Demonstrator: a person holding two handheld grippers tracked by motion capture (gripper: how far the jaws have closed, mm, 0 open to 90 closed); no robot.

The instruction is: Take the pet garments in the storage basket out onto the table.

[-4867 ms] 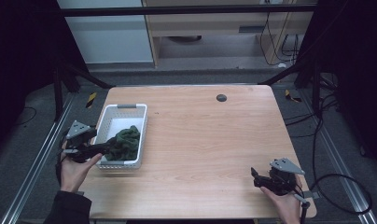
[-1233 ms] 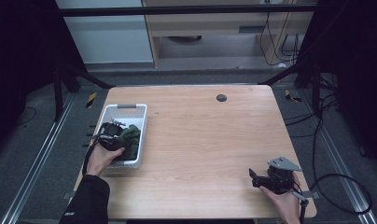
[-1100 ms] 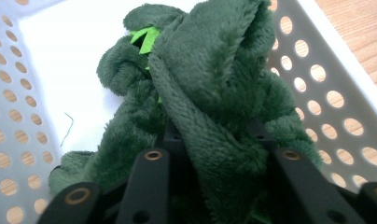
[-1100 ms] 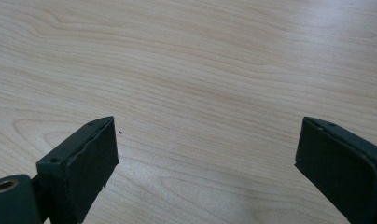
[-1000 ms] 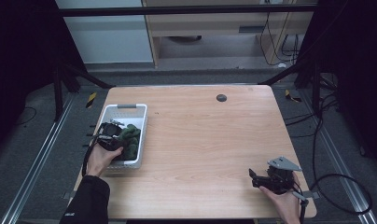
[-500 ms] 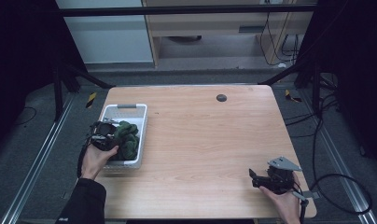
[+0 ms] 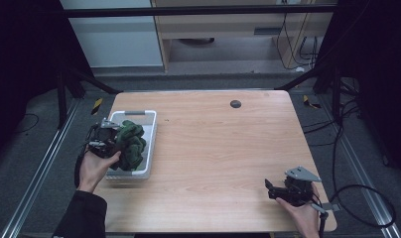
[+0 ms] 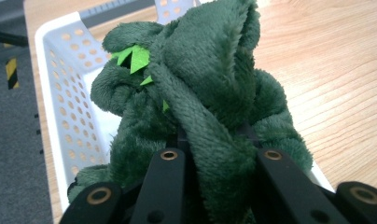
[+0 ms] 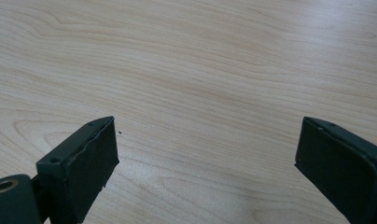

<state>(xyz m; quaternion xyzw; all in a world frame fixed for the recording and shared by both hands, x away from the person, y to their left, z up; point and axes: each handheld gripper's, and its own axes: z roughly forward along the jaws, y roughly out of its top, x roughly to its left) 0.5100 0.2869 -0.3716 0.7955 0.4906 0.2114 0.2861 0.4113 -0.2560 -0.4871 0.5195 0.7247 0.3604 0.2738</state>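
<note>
While the left tool (image 7: pixel 110 140) sits at the left-centre of the high view, its jaws are clamped tight on a dark green plush toy (image 7: pixel 130 150), and a thick fold of the fuzzy fabric is squeezed between them. You can see that up close in the left tool's own view, where the plush toy (image 8: pixel 210 93) bulges up over the two black jaws and shows a few bright green felt bits near the upper left of the frame. It's held over the white perforated basket (image 7: pixel 148 130), which sits at the left edge of the worktop (image 7: pixel 223 148). From above I can't tell if the bottom of the toy touches the basket floor. In the left tool view the basket (image 8: pixel 67 84) wall runs down the left side of the frame, behind the toy.

Moving right, the middle of the light wood worktop is bare, with a small dark round spot (image 7: pixel 235 103) near the upper centre of the high view.

Down in the lower right of the high view, the right tool (image 7: pixel 271 190) rests low over the worktop in the person's hand, well apart from the basket. Its jaws stand wide apart with nothing between them, just wood grain (image 9: pixel 205 93) in its own view.
</note>
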